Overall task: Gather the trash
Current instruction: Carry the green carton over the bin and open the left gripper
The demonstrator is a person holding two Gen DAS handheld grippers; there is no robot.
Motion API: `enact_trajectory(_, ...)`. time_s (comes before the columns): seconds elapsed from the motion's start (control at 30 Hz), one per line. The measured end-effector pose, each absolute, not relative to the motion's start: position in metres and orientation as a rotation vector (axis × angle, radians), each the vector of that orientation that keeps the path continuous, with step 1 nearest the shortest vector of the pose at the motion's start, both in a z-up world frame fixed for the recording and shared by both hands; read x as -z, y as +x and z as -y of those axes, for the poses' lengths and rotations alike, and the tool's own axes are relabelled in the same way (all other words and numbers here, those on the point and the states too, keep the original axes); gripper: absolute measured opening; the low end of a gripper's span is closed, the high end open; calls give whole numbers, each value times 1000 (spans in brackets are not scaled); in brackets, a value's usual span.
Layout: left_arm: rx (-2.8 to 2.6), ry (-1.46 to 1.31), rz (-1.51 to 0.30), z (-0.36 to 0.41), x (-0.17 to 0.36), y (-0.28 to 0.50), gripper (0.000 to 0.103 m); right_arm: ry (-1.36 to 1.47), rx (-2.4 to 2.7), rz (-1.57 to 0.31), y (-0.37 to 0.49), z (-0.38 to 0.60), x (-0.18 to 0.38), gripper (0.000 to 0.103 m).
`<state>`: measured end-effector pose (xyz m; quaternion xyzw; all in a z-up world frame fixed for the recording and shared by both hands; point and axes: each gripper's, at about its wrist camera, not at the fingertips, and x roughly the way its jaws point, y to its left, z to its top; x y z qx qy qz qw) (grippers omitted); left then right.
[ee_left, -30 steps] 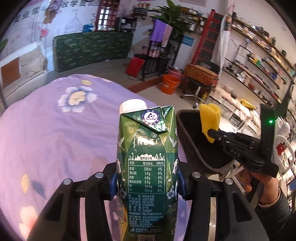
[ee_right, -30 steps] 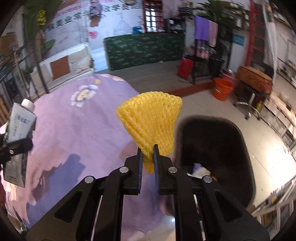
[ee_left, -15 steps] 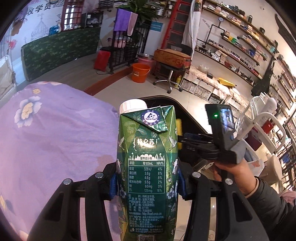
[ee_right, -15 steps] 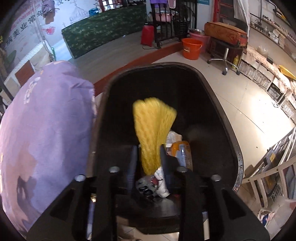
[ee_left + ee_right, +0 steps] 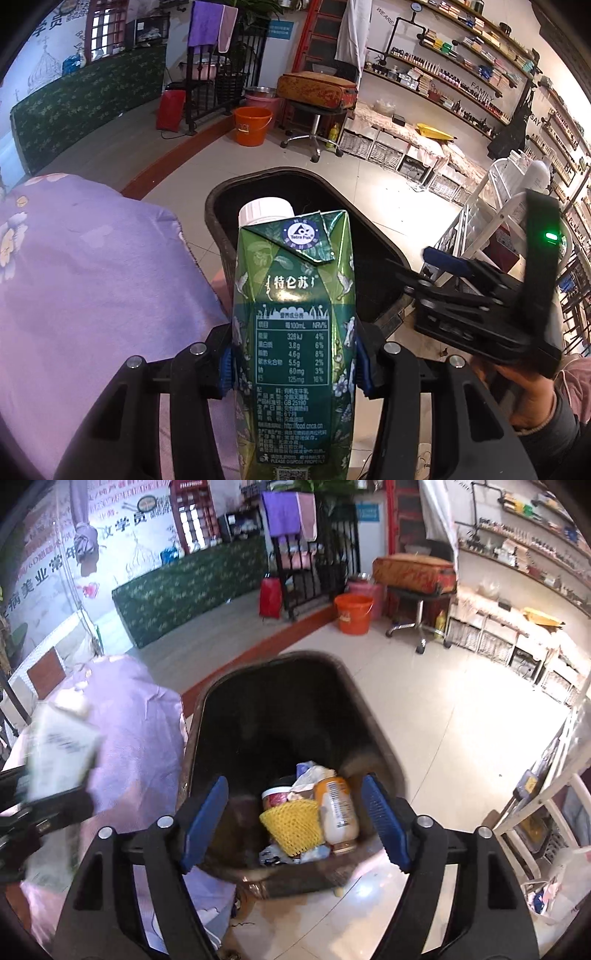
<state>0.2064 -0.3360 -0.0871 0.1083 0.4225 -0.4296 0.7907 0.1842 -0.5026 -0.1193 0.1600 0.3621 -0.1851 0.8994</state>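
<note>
Since the earlier frames the yellow foam net (image 5: 291,827) had left the right gripper (image 5: 295,823) and lay in the bin, low centre of the right wrist view, touching a pale plastic bottle (image 5: 338,812) and a small tub (image 5: 275,797) among crumpled wrappers. The right gripper's jaws were opening, blue pads spread wide, nothing between them.

The black trash bin (image 5: 207,716) stood on the tiled floor just beside the purple flowered cloth (image 5: 92,288), which filled the left of both views.

The green milk carton (image 5: 295,332) stood upright, centre of the left wrist view, clamped at mid-height between the left gripper's (image 5: 293,362) pads, white cap up. The bin mouth showed behind it; the carton looked near the rim, not yet over the opening.

Judgement: net disposed of, one item done. Carton remained in hand, to be carried over the bin and released. Whether more trash remained on the cloth could not be told.
</note>
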Motion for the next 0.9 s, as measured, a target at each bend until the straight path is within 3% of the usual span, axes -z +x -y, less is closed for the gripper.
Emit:
enact_trajectory(0.8,925,388,-1072,445,147,242,49,355,448,-733,113,517,113,81)
enact_trajectory(0.9,934,435,-1038,455,146,239,80,351,448,-732,109,517,113,81)
